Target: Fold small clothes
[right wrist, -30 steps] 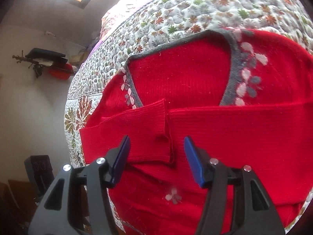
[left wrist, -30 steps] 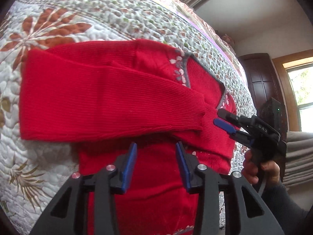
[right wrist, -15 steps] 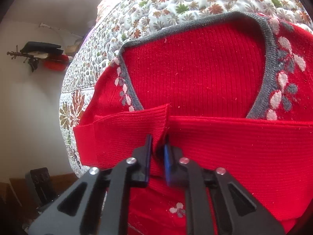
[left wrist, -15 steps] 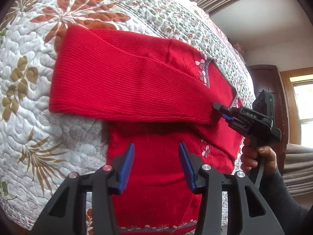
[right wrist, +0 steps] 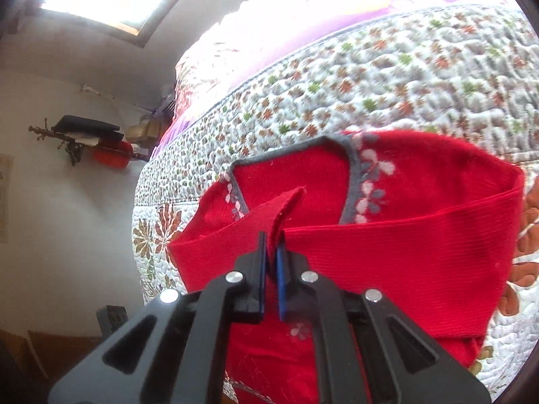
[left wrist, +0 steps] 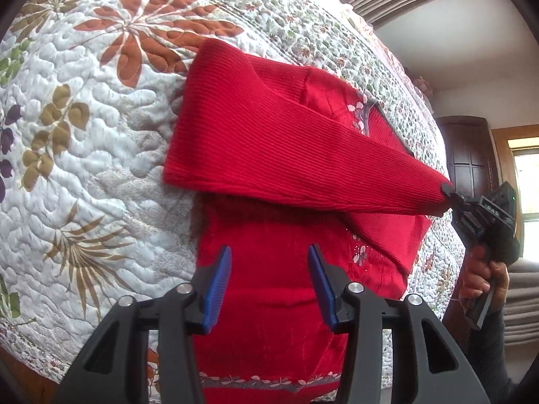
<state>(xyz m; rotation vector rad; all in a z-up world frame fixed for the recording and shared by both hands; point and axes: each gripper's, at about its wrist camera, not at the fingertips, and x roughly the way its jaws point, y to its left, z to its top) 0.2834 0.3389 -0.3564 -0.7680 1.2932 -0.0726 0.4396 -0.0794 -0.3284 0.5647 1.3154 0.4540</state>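
Observation:
A small red knit sweater (left wrist: 279, 269) with a grey neckline (right wrist: 353, 181) lies on the floral quilt (left wrist: 84, 134). One sleeve (left wrist: 286, 148) is folded across its chest. My right gripper (right wrist: 272, 245) is shut on that sleeve's cuff (right wrist: 286, 205) and holds it lifted off the body. The left wrist view shows this right gripper (left wrist: 449, 193) at the sweater's right side, a hand (left wrist: 478, 279) on its handle. My left gripper (left wrist: 269, 279) hovers open over the lower body of the sweater, with nothing between its fingers.
The quilt (right wrist: 370, 77) covers a bed that drops away at the sweater's right. A dark wooden cabinet (left wrist: 471, 155) and a window (left wrist: 529, 181) stand beyond it. A wall shelf (right wrist: 87, 134) with dark and red items hangs at the left of the right wrist view.
My right gripper closed on the sleeve cuff and raised it, drawing the sleeve taut. My left gripper stayed open and backed away toward the hem.

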